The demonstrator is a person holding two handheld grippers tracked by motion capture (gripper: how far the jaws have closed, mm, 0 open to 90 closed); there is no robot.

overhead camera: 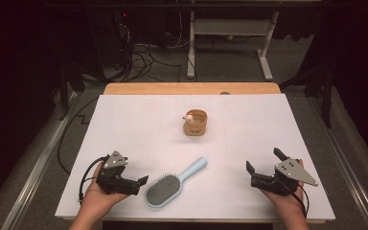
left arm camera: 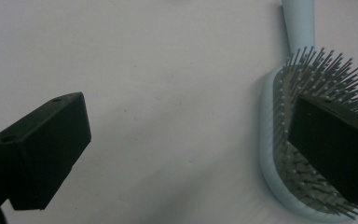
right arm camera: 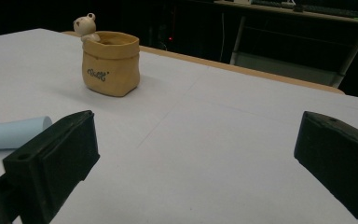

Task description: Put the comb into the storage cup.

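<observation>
Both grippers wide, hairbrush just beside the left one

Low in the high view, the left gripper [overhead camera: 141,182] has its jaws spread, one over the bristles of the pale blue hairbrush [overhead camera: 165,189]. Lower right, the right gripper [overhead camera: 263,160] gapes empty. Mid-frame stands a tan pot [overhead camera: 195,123]

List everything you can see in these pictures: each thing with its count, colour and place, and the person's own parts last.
Hairbrush: one, pale blue, near table edge, beside the left gripper, bristles up.
Pot: one, tan, table centre, small bear figure on its rim.
Table: one, white sheet over wood.
Desk frame: one, white, on the floor behind.
Cables: several, black, floor behind.
Left gripper: one, black, open, near left.
Right gripper: one, black, open, near right.
Hands: two, at the bottom edge.
</observation>
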